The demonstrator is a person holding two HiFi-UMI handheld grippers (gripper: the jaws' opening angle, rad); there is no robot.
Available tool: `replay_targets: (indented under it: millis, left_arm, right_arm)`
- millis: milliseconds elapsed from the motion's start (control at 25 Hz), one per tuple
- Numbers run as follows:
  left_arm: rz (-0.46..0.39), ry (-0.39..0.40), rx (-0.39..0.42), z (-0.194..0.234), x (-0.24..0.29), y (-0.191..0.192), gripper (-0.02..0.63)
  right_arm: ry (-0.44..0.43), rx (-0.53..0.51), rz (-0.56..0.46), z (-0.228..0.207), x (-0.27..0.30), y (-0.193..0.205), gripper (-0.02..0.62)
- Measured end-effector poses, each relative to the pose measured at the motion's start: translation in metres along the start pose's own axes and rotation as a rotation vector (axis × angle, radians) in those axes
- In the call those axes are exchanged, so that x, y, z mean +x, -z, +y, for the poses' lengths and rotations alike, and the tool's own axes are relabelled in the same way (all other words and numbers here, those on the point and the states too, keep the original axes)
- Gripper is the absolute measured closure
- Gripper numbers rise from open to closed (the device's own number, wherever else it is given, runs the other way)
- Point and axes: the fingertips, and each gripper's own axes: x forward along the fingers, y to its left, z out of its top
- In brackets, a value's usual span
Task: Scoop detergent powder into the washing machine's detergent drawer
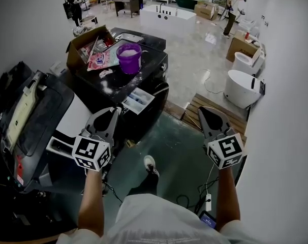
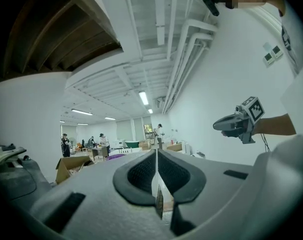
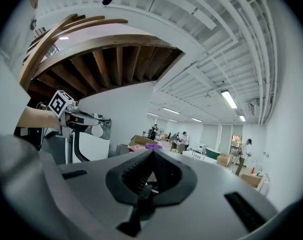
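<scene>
A black washing machine (image 1: 149, 67) stands ahead of me, with a purple bucket (image 1: 129, 57) on its top and white powder spilled around it. Its detergent drawer (image 1: 138, 100) is pulled out at the front left corner. My left gripper (image 1: 115, 110) is shut and empty, its tips just short of the drawer's near left side. Off to the right, my right gripper (image 1: 201, 110) hangs over the floor, also shut and empty. The left gripper view shows the shut left gripper (image 2: 156, 152) and, far off, the purple bucket (image 2: 116, 156). In the right gripper view the right gripper (image 3: 152, 151) is shut. No scoop shows.
An open cardboard box (image 1: 85, 44) with packets sits on the machine behind the bucket. A second dark appliance (image 1: 34, 118) stands close at my left. A wooden pallet (image 1: 215, 113) and white tubs (image 1: 243, 88) lie to the right. My shoe (image 1: 150, 164) and cables are on the floor below.
</scene>
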Motion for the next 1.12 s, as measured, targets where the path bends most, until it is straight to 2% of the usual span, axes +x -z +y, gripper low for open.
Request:
replay_targets:
  millis: [280,680,880,1120]
  left_arm:
    - [0.018,-0.021,-0.040,0.078,0.094,0.020,0.591]
    - [0.003,-0.049,-0.092,0.201,0.208,0.022,0.591]
    - [0.007,-0.044,-0.136,0.244,0.251,0.036,0.591]
    - [0.028,-0.022,-0.163,0.273,0.289,0.050,0.591]
  right_arm:
    - [-0.063,0.008,0.035,-0.038,0.116,0.015,0.592]
    - [-0.122,0.010,0.030,-0.085,0.289,0.004,0.592]
    - [-0.122,0.003,0.047,-0.099,0.350,0.008,0.592]
    - [-0.133,-0.010,0.061,-0.111,0.402,0.012,0.592]
